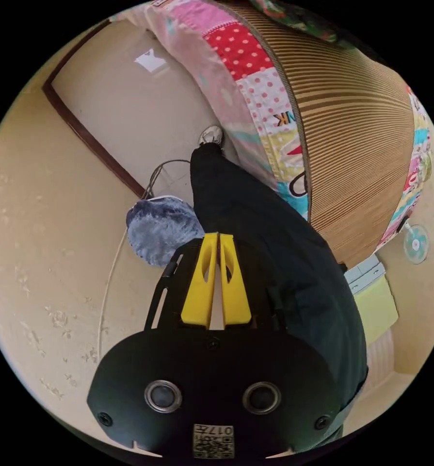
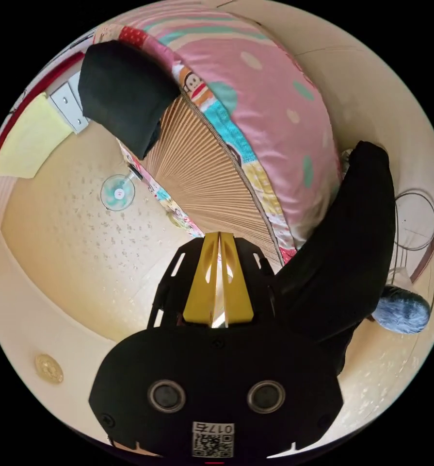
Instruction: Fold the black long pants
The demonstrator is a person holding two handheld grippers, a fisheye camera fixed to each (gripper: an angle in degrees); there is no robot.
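Pants (image 2: 124,94), folded into a black bundle, are seen on the bed's mat (image 2: 204,167), well beyond the right gripper (image 2: 219,238), probably set there as finished. Both grippers' fingers are clenched on nothing; the left gripper (image 1: 218,238) is held beside the person's leg (image 1: 255,233).

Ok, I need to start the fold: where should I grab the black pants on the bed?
Likely the black pants corner lying on the bamboo mat, approached from the mat side: they sit bunched, and that edge looks free.
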